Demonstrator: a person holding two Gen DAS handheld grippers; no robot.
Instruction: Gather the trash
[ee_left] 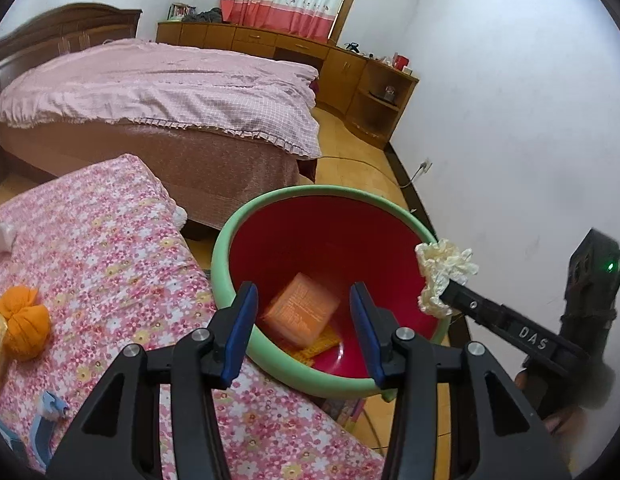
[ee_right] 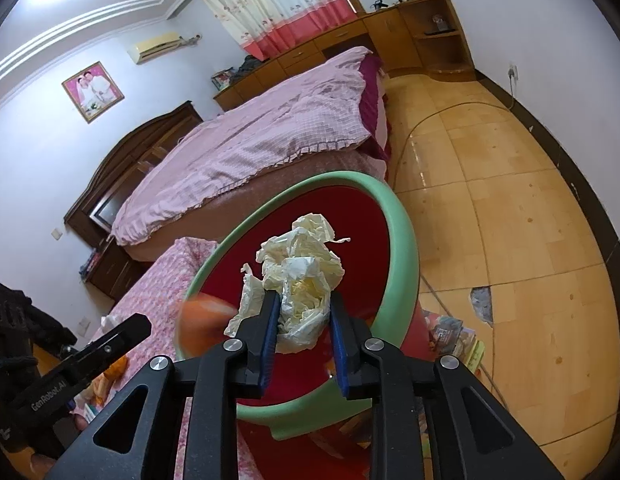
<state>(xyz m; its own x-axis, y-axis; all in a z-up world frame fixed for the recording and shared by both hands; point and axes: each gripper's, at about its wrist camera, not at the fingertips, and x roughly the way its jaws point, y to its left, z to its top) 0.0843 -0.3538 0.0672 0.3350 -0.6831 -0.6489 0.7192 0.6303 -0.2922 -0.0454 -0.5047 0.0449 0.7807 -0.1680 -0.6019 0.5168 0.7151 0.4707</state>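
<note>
The left tongs (ee_left: 304, 312) hang spread and empty over the mouth of the red bin with the green rim (ee_left: 230, 240), which sits right against the edge of the floral-covered table (ee_left: 110, 248). Down inside the bin lies an orange box (ee_left: 300, 310), blurred, with a yellow wrapper (ee_left: 320, 346) under it on the bottom. In from the right come the right tongs (ee_right: 304, 312), poised just over the bin's green rim, a crumpled cream tissue wad (ee_right: 298, 272) sitting between the blue pads (ee_right: 270, 336). Whether the pads press on the paper or merely flank it is hard to call from here. On the table, well away from the bin, sit an orange knotted bundle (ee_left: 24, 320) and a white tissue scrap (ee_left: 0, 234) at the far left edge. A pink-covered bed (ee_left: 150, 92) fills the background.
</note>
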